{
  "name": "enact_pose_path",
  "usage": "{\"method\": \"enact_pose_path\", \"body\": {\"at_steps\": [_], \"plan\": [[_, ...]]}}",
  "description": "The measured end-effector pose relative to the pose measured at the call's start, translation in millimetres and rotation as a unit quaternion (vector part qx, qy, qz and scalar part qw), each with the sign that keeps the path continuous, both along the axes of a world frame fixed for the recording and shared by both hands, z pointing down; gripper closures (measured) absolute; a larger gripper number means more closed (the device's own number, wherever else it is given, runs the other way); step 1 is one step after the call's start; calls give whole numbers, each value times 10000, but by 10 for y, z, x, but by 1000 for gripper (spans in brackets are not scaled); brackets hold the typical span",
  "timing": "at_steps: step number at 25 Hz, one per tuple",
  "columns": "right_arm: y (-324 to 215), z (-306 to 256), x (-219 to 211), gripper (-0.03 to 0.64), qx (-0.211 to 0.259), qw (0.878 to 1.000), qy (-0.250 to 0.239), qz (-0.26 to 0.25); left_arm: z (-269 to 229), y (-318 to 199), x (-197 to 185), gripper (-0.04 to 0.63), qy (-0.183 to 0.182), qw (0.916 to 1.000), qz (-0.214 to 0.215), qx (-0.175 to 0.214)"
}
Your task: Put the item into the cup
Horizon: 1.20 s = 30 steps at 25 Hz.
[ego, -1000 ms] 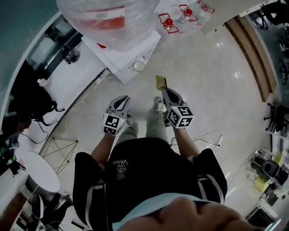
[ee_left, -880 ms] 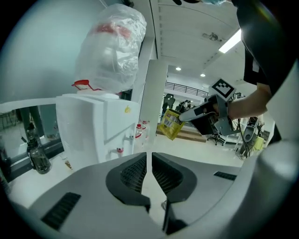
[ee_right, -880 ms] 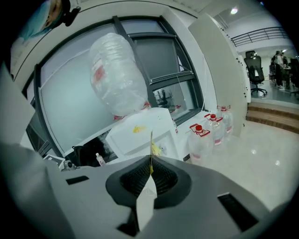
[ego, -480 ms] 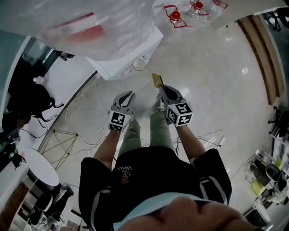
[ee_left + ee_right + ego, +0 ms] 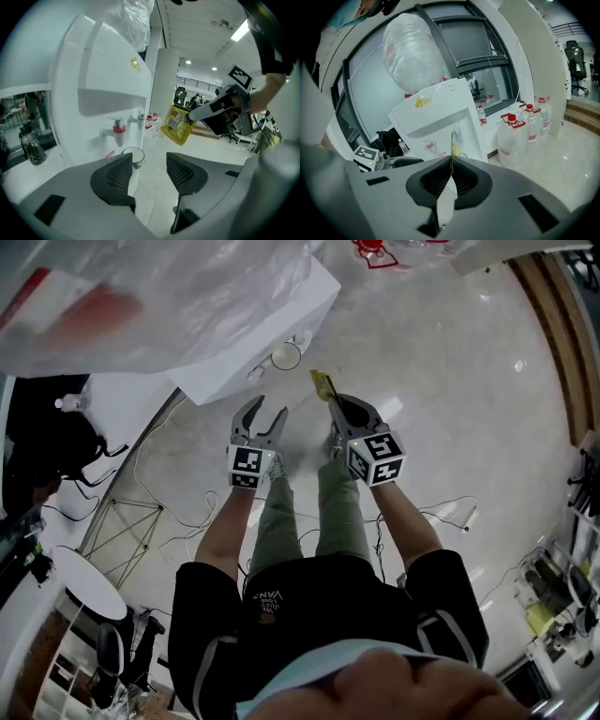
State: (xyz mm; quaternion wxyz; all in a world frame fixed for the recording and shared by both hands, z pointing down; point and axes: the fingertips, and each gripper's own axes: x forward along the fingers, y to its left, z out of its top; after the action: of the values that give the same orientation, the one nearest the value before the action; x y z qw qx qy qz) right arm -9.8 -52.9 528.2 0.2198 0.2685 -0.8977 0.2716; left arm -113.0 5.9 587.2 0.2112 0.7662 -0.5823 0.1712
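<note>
A yellow packet (image 5: pixel 323 384) sticks out of my right gripper (image 5: pixel 339 409), whose jaws are shut on it; in the right gripper view the packet (image 5: pixel 451 152) shows edge-on between the pads. The left gripper view has the packet (image 5: pixel 178 123) hanging in the air at right. A small clear cup (image 5: pixel 286 355) stands on the tray of a white water dispenser (image 5: pixel 253 338), just ahead of both grippers. The cup (image 5: pixel 133 156) sits under the taps. My left gripper (image 5: pixel 264 416) is beside the right one, its jaws opening with nothing between them.
Large water bottles with red caps (image 5: pixel 513 133) stand on the floor right of the dispenser (image 5: pixel 436 112). A big clear plastic bag (image 5: pixel 159 296) lies on top of it. Cables (image 5: pixel 169 474) run over the floor at left. My legs and shoes are below the grippers.
Both grippers have moved forward towards the dispenser and cup. The left gripper's jaws, shut before, have spread apart. The right gripper still holds the packet.
</note>
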Motion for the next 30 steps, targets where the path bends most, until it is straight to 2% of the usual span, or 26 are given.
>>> {"method": "enact_pose_path", "body": {"at_steps": [6,15,23,30], "plan": [[-76,247,-125,572,104,9996,-24,-269,377,-103,-59,331,-166,9998,-103,-83],[-406,496,-320,572,413,9975,-9,-577,769,-343,-221,305,-227,9987,-441,-71],[-474,730,-452,572,437,9961,-23,-769,1009,-489,-162,299,-315,9989,-331,-92],[-497,929,-596,572,471,9936,-72,-1024,1092,-652,-46,298,-533,9978,-383,0]]}}
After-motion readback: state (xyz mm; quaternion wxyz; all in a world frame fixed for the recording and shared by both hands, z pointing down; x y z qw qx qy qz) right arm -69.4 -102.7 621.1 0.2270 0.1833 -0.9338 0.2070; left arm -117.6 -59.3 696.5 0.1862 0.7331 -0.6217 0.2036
